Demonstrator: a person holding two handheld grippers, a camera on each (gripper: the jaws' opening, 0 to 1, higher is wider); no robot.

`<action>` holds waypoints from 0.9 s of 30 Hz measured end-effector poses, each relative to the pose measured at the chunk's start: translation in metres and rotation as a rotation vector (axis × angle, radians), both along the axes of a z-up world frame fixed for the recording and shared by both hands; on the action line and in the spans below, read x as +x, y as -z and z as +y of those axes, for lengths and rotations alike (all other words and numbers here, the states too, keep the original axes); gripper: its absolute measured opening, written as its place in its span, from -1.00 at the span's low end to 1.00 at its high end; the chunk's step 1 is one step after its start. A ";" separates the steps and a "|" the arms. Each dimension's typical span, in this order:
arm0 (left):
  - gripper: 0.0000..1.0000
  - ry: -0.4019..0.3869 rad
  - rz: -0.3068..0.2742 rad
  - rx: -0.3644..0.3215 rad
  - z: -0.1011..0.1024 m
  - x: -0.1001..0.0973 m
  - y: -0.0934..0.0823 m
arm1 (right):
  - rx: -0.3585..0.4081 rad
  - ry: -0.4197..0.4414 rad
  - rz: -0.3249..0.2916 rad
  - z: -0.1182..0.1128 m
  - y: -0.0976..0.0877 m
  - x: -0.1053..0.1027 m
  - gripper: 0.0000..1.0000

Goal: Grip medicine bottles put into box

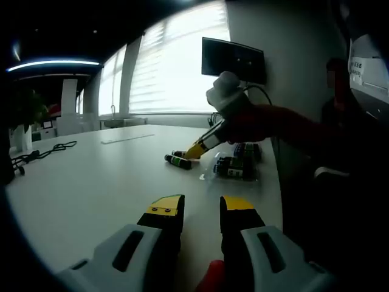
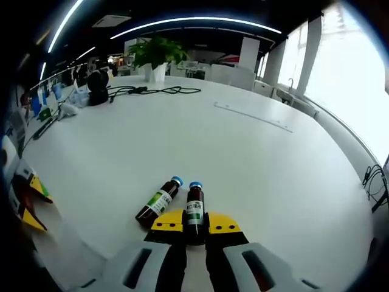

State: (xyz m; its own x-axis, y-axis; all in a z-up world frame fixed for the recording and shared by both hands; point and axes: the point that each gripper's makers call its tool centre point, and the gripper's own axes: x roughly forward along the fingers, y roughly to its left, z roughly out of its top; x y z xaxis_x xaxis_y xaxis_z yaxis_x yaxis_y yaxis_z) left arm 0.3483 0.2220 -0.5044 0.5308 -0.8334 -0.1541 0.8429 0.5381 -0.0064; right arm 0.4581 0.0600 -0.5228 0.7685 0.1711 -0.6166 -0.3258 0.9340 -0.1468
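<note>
Lying on the white table, two brown medicine bottles with blue caps sit side by side, and the right gripper has its yellow-tipped jaws on either side of the nearer bottle, closed against it, while the second bottle rests just beside it at an angle. In the left gripper view, the left gripper hovers over bare table with its jaws apart and nothing between them. Beyond it, a clear box holding dark bottles stands near the table edge.
</note>
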 end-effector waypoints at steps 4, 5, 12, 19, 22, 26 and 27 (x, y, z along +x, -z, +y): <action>-0.65 -0.001 0.000 0.000 0.000 0.000 0.000 | 0.003 -0.001 -0.017 -0.001 -0.007 -0.003 -0.86; -0.65 0.000 0.000 0.001 0.000 0.000 0.000 | 0.006 0.000 -0.024 -0.001 -0.009 -0.004 -0.86; -0.65 -0.002 -0.002 0.004 0.000 0.000 0.000 | 0.032 -0.011 -0.060 0.003 -0.026 -0.025 -0.86; -0.65 -0.004 -0.004 0.006 0.000 0.000 0.001 | 0.070 -0.036 -0.080 0.011 -0.040 -0.043 -0.86; -0.65 -0.004 -0.004 0.006 0.000 0.000 0.001 | 0.076 -0.048 -0.083 0.016 -0.043 -0.052 -0.86; -0.65 -0.004 -0.005 0.009 0.000 0.000 0.001 | 0.078 -0.077 -0.079 0.024 -0.046 -0.066 -0.86; -0.65 -0.004 -0.005 0.009 0.000 0.000 0.001 | 0.077 -0.082 -0.078 0.026 -0.046 -0.069 -0.86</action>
State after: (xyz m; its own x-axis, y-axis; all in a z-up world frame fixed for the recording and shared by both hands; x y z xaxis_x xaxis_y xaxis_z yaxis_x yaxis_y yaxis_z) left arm 0.3486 0.2217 -0.5055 0.5351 -0.8297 -0.1593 0.8406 0.5416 0.0028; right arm 0.3890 0.0857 -0.4772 0.7948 0.2799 -0.5385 -0.3922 0.9140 -0.1038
